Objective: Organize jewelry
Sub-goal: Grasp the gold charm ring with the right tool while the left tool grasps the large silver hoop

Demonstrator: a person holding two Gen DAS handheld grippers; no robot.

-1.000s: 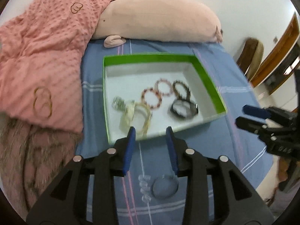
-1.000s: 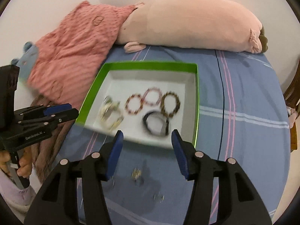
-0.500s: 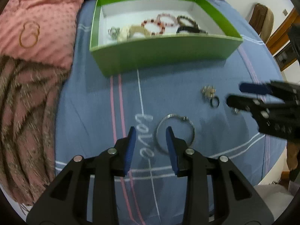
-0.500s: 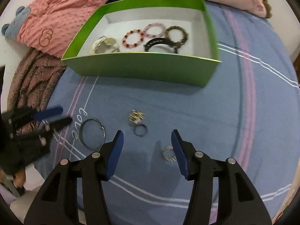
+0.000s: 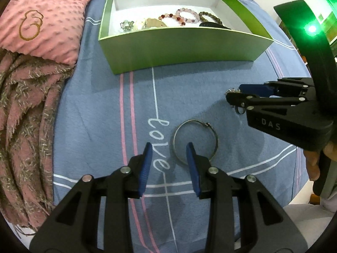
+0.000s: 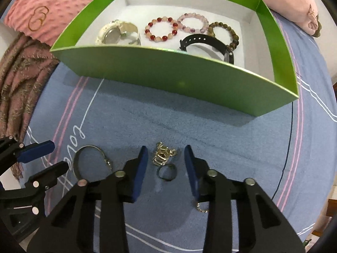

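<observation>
On the blue bedsheet in front of the green box, both grippers have dropped from a high view over the box a second ago to just above the loose pieces; that suggests two pickups are about to begin, with nothing lifted yet. The left gripper has its jaws spread and empty, straddling the near-left arc of the silver bangle, which lies flat beside the embroidered word on the sheet; the bangle's rim passes just by the right-hand blue pad. The right gripper also has its jaws spread and empty; between them lie a dark ring and a gold clustered piece, touching or nearly so, and a small gold ring peeks out beneath the right-hand finger.

The box sits on the bed just beyond the loose pieces; it already holds a white watch, a red beaded bracelet, a pale purple beaded bracelet, a brown beaded bracelet and a black watch, all resting on its white floor. Judging from this, the sorting is partly done; four small items remain outside on the sheet. A pink blanket lies left of the box.
</observation>
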